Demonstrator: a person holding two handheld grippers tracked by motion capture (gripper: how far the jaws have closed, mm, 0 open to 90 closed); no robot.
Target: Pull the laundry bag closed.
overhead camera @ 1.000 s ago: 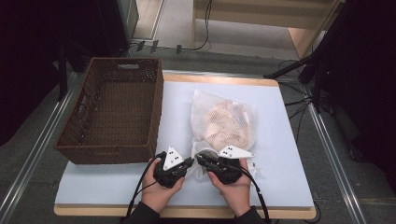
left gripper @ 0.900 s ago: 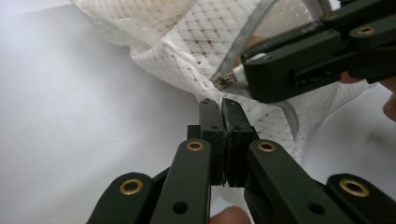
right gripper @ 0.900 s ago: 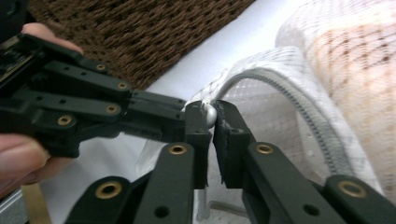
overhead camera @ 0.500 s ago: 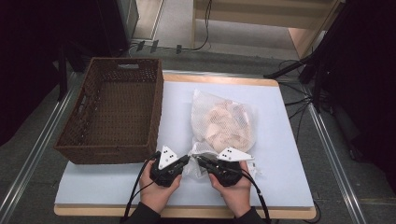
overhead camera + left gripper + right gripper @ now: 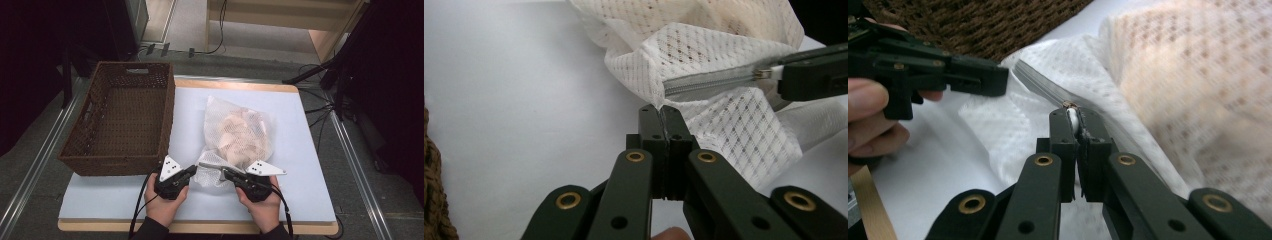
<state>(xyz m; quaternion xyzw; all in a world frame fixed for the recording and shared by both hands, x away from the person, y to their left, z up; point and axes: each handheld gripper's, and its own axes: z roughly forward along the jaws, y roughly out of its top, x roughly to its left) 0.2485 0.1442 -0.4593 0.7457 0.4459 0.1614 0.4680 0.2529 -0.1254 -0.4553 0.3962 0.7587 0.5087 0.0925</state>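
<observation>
Left gripper (image 5: 663,111) clamps the corner of the white mesh zippered laundry bag (image 5: 240,137) lying on the white table (image 5: 310,190) beside the brown wicker basket (image 5: 120,120), while right gripper (image 5: 1074,116) pinches its white zipper pull (image 5: 1073,120)

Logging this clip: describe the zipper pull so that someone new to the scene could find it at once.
Start at the brown wicker basket on the left of the table; right of it lies a white mesh bag. Along the bag's near edge runs a grey zipper, and the zipper pull is the small white tab pinched in the right gripper.
</observation>
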